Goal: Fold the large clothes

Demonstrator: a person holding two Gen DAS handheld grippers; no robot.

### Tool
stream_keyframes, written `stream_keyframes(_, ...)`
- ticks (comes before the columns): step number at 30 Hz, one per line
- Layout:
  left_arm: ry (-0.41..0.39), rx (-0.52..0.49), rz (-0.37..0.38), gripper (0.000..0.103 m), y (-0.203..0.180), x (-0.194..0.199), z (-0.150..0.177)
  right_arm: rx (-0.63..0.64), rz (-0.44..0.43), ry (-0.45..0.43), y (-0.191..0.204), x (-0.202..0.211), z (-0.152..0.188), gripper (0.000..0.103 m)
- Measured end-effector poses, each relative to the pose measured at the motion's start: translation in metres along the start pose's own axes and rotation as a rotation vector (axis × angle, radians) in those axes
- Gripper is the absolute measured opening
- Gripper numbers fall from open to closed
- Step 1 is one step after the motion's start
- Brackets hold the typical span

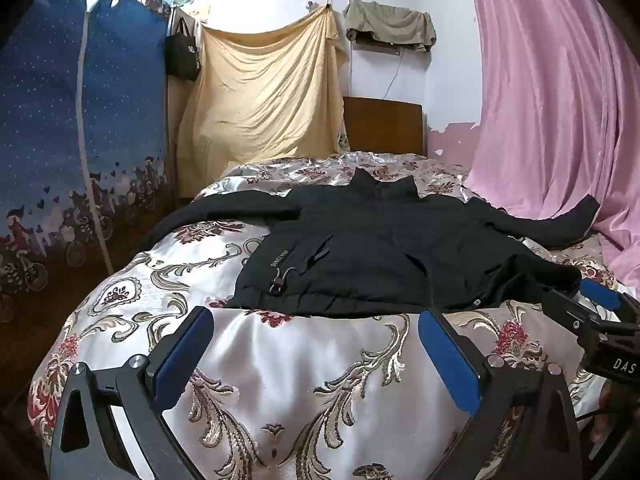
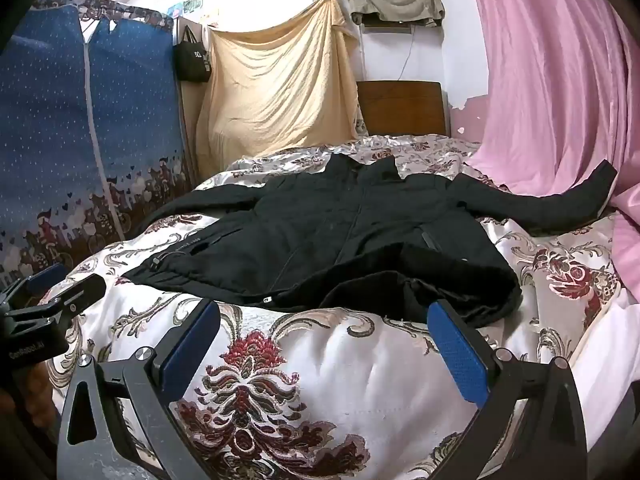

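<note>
A large black jacket (image 1: pixel 372 248) lies spread front-up on the bed, collar far, both sleeves out to the sides; it also shows in the right wrist view (image 2: pixel 340 236). Its near right hem corner (image 2: pixel 440 284) is turned over. My left gripper (image 1: pixel 316 320) is open and empty, just short of the jacket's near hem. My right gripper (image 2: pixel 324 316) is open and empty, its right fingertip near the turned-over corner. Each gripper shows at the edge of the other's view, the right one (image 1: pixel 592 308) and the left one (image 2: pixel 60 288).
The bed carries a shiny floral bedspread (image 1: pixel 304 380). A blue fabric wardrobe (image 1: pixel 80 128) stands at the left. A pink curtain (image 1: pixel 560 100) hangs at the right and touches the right sleeve. A wooden headboard (image 1: pixel 384 124) and a yellow sheet (image 1: pixel 268 92) are at the back.
</note>
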State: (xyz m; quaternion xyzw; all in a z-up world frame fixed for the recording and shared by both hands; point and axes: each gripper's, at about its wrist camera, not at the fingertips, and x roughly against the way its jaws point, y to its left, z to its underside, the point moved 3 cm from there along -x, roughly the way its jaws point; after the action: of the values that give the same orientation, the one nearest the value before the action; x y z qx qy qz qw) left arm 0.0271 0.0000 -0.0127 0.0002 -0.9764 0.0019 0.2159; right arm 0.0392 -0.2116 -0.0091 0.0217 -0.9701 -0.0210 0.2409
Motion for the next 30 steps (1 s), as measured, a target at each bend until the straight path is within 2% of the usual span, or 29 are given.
stream_keyframes(30, 0.002, 0.001, 0.000, 0.103, 0.0001, 0.0001, 0.0000, -0.006, -0.003, 0.001, -0.0002, -0.0010, 0.0014, 0.102)
